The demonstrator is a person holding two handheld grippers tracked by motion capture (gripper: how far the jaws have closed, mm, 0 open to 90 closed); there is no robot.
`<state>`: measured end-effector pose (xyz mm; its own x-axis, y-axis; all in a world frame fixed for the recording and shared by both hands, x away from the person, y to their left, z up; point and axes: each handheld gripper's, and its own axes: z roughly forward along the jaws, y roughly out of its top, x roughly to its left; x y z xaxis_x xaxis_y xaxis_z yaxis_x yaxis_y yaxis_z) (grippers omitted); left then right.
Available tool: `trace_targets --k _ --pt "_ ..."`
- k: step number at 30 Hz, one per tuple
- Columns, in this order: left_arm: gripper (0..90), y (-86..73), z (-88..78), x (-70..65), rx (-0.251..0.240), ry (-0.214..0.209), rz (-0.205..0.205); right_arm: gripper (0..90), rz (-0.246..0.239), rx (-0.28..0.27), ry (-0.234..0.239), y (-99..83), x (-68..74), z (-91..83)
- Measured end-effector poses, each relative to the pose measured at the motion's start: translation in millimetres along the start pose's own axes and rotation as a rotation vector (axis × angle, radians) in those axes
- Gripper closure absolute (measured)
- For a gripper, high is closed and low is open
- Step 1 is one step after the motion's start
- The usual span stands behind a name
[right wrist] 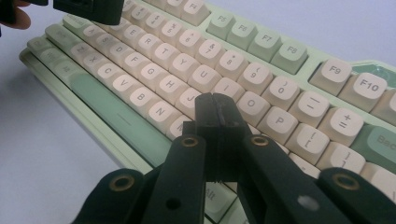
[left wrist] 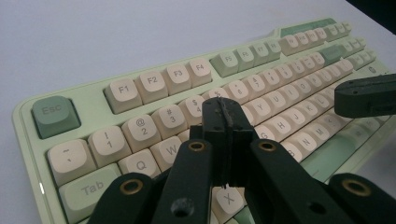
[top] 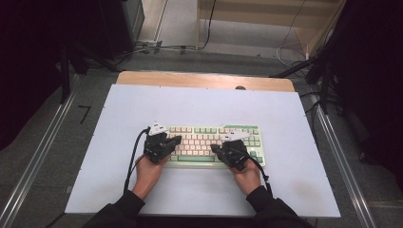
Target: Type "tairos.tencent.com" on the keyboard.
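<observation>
Jaws on both the left gripper (top: 176,139) and the right gripper (top: 215,147) are clenched with nothing between them, tips poised over the letter rows of the green-and-cream keyboard (top: 209,137), which lies in the middle of the white desk (top: 285,180). Typing looks ready to begin or under way; no key appears visibly pressed, so the keying seems still ahead.

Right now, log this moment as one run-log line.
left gripper: shut, above left-side keys | right gripper: shut, above right-side keys | keyboard: flat on white table | nothing held
</observation>
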<state>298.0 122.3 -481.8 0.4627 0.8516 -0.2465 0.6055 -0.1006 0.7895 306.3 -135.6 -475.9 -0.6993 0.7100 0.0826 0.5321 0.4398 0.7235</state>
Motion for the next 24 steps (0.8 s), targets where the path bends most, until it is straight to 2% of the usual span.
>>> trace_targets --k 24 --pt "90.0 -0.4 1.4 0.2 0.008 -0.006 0.000 87.2 -0.037 -0.001 0.041 6.7 15.0 16.2"
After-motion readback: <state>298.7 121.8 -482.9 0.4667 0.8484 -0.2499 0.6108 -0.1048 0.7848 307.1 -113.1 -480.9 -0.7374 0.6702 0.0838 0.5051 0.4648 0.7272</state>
